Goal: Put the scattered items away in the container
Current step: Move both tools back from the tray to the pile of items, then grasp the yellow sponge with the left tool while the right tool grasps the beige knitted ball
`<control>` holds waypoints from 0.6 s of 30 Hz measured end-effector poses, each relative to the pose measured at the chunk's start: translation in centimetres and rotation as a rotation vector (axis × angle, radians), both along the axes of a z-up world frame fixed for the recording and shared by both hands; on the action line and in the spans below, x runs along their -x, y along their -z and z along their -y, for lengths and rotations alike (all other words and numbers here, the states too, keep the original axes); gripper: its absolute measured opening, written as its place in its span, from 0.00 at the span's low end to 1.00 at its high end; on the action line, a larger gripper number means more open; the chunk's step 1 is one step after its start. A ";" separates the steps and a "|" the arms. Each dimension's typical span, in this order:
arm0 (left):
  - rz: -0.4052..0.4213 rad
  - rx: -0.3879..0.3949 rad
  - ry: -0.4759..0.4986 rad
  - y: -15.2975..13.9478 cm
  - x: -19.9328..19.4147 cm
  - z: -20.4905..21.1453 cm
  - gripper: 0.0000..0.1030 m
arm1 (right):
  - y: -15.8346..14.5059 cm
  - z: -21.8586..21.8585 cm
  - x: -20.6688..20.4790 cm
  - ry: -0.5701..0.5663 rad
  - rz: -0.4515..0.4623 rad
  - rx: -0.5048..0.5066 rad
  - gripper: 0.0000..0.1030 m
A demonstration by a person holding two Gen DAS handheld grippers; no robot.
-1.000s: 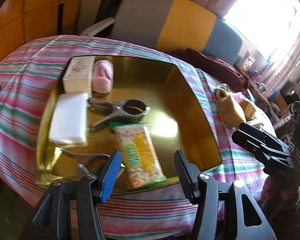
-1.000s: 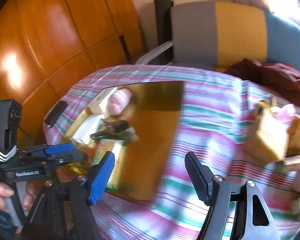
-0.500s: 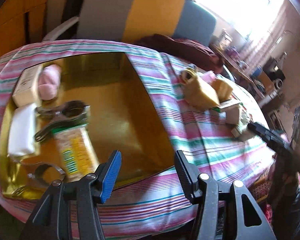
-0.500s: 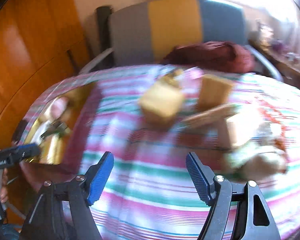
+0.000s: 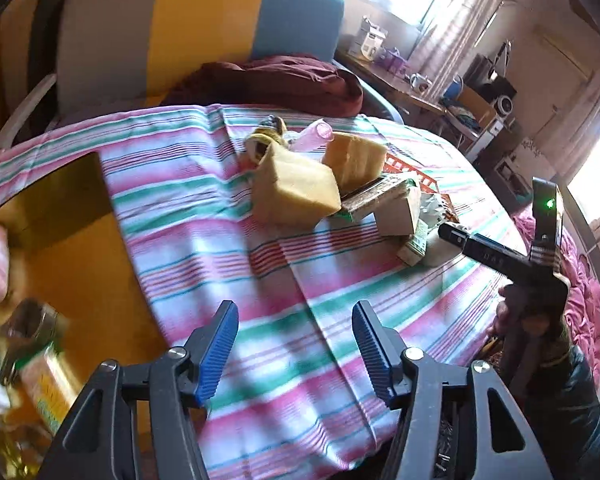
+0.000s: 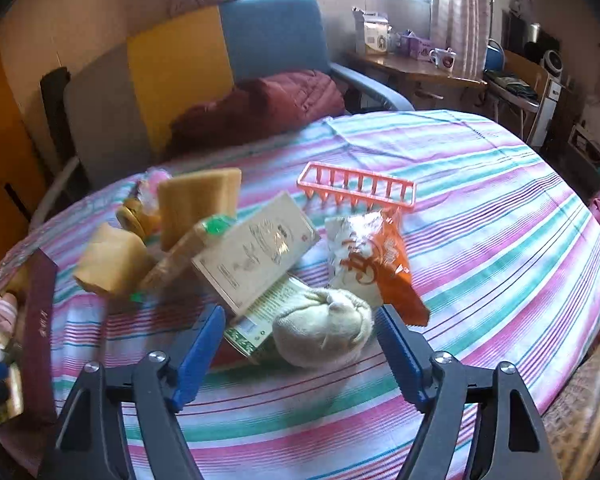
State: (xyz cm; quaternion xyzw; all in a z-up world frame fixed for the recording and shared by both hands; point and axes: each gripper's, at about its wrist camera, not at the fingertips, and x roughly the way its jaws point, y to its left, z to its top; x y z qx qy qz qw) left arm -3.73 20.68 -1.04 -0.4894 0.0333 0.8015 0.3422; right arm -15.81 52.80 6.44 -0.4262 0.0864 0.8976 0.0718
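Observation:
A gold-lined box (image 5: 72, 248) sits at the left of the striped table and holds a cracker packet (image 5: 44, 392), a metal clip and a pink item. A pile of scattered items lies mid-table: yellow sponges (image 6: 198, 200), a beige carton (image 6: 256, 252), an orange snack bag (image 6: 376, 260), an orange rack (image 6: 356, 190) and a cream rolled sock (image 6: 324, 328). My right gripper (image 6: 300, 348) is open and empty, its fingers on either side of the sock. My left gripper (image 5: 296, 344) is open and empty over bare cloth, between box and pile.
The round table has a pink, green and white striped cloth (image 6: 480, 240). A grey, yellow and blue chair (image 5: 204, 28) with a maroon jacket (image 6: 260, 108) stands behind it. A cluttered desk (image 6: 420, 64) is at the back right.
Both grippers have swung right, away from the gold box toward the pile. The right gripper has come close to the cream sock. Both stay open.

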 end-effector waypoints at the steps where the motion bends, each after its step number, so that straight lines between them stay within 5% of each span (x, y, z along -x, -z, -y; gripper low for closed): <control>1: -0.004 0.011 0.006 0.0 0.5 -0.6 0.59 | 0.4 -0.1 0.1 0.008 0.001 -0.009 0.87; 7: -0.030 0.054 0.044 0.1 2.9 -4.3 0.61 | 1.9 -1.2 0.6 0.036 0.016 -0.001 0.85; 10: -0.052 0.075 0.052 0.4 4.0 -6.2 0.67 | 2.3 -0.9 1.0 0.025 0.029 -0.021 0.64; 11: -0.069 0.097 0.055 0.6 4.3 -7.0 0.78 | 2.5 -0.8 1.1 0.022 0.035 -0.038 0.58; 18: -0.149 0.173 0.064 1.2 6.1 -10.4 0.87 | 2.8 -0.4 1.2 -0.001 0.039 -0.067 0.57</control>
